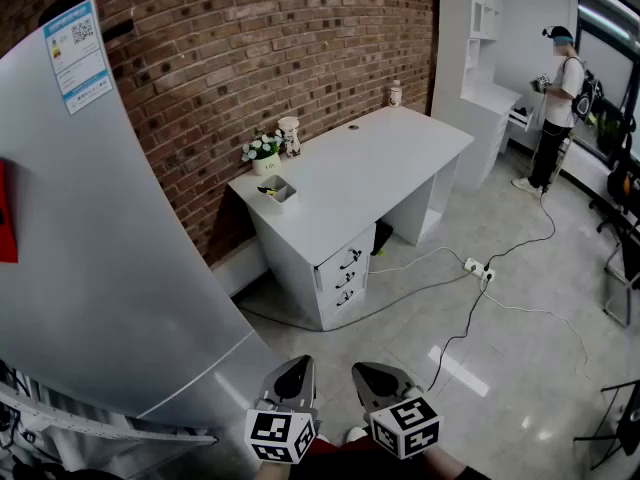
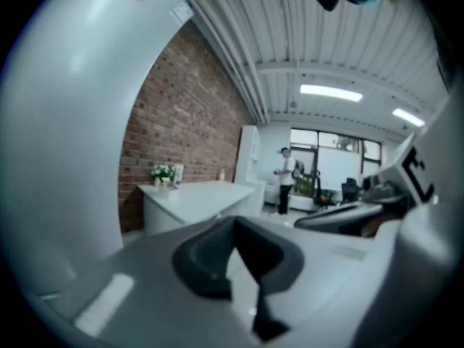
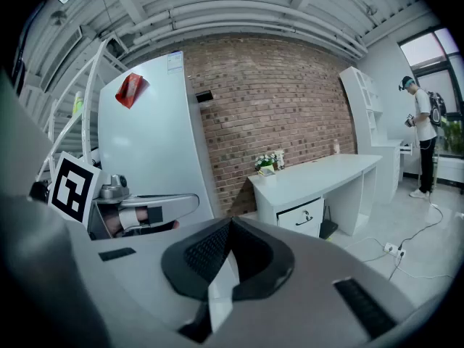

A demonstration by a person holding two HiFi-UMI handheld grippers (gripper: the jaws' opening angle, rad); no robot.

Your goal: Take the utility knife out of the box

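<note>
Both tongs are held low and close to the body, at the bottom edge of the head view. The left tongs (image 1: 296, 366) have their jaws closed together with nothing between them, and the right tongs (image 1: 366, 372) look the same: tips meeting, nothing held. They point slightly down and ahead, probably because the work has not begun and there is nothing within reach.

Largest in the scene is a white fridge (image 1: 110, 268), which fills the left side. Beyond it, well apart from the tongs across bare floor (image 1: 500, 338), a white tabletop (image 1: 370, 158) stands with its long back edge against the brick wall (image 1: 250, 38). A person (image 1: 555, 108) stands far off past the tabletop's right end.

A flower pot (image 1: 264, 154) sits at the tabletop's left end, near the back edge. Just in front of it, by the left end edge, is the small open box (image 1: 287, 196). It probably sits there so it can be reached from the open side.

A dark and yellow shape in the box is most likely the utility knife (image 1: 268, 189), lying inside and not yet taken out. It is too small from here to tell which way its long axis runs or where the blade end points. The task looks to be at its start, with the walk to the tabletop likely next.
</note>
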